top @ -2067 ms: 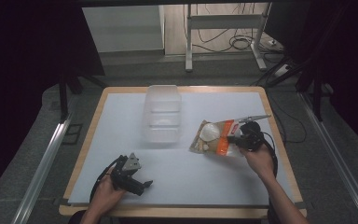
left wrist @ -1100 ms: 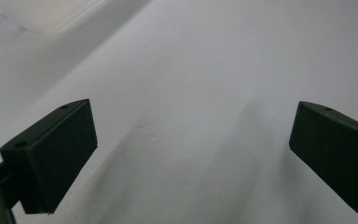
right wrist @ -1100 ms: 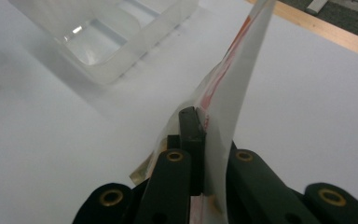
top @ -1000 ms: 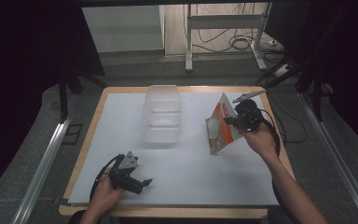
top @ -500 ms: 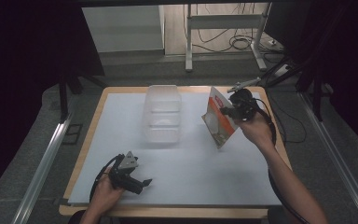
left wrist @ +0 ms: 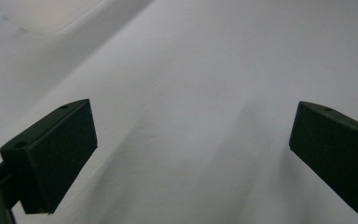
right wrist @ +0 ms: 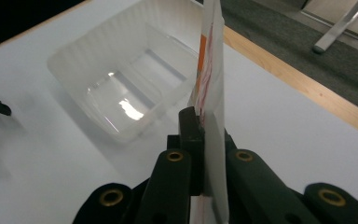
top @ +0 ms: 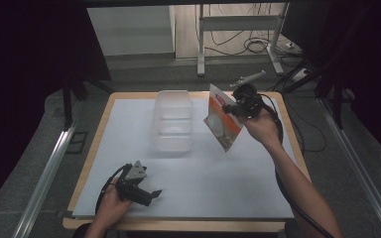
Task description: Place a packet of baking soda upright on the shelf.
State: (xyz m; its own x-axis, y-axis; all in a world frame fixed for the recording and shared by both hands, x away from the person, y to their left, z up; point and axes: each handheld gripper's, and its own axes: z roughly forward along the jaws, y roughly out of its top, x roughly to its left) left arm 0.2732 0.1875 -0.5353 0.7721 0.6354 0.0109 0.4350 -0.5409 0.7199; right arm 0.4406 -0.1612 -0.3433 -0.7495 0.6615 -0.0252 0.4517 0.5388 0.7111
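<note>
Now the right tongs (top: 234,107) pinch a flat packet (top: 222,125) by its edge, aloft right of the clear tub (top: 172,128); it could slip. Lower left, the left tongs (top: 146,195) gape empty.

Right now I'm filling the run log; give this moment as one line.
right gripper: shut on packet, lifted beside clear tub | left gripper: open, low over white mat

A white sheet-covered table with a pale wooden rim (top: 297,148) stands on grey carpet (top: 39,144). Black cables (top: 250,47) lie beyond, near grey metal legs (top: 201,39).
</note>
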